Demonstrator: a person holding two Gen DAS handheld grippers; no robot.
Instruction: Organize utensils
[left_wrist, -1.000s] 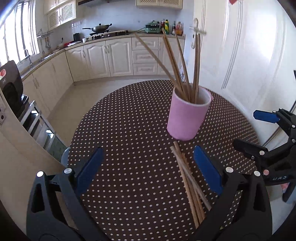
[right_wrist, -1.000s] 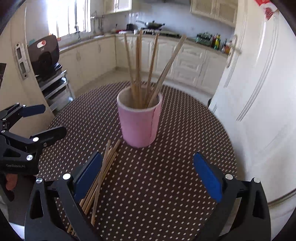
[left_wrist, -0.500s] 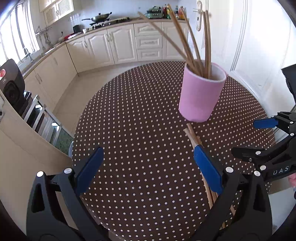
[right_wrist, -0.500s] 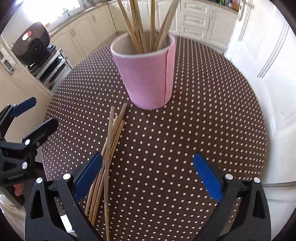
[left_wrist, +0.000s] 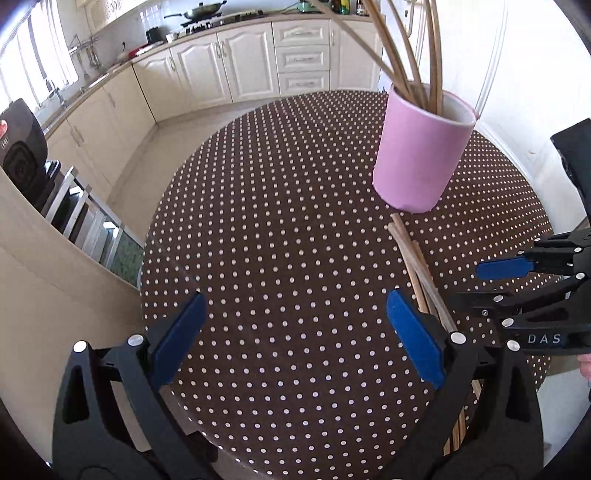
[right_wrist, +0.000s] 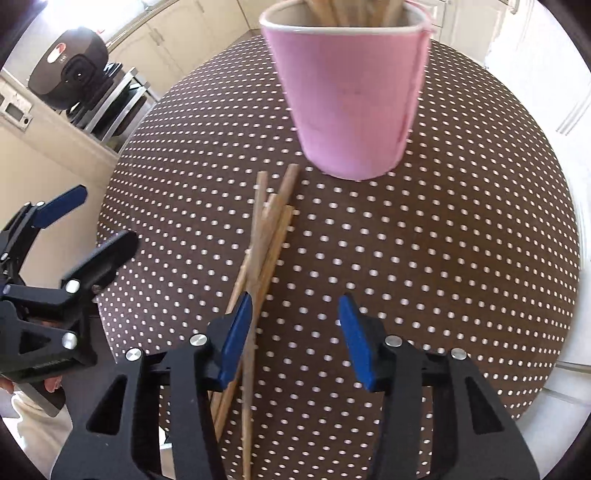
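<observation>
You can read "DAS" in white letters on the black right gripper (left_wrist: 517, 280) body; nothing else legible.

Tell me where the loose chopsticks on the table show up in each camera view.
Left wrist: loose chopsticks lie right of centre, running from the pink cup down behind the left gripper's right finger.
Right wrist: loose chopsticks lie centre-left, below the pink cup, passing under the right gripper's left finger.
Shared landmark: the pink cup.

Cream cabinets (left_wrist: 255, 62) lined along walls; wok (left_wrist: 203, 13) set on stove; window (left_wrist: 33, 74) brightly lit at left.
</observation>
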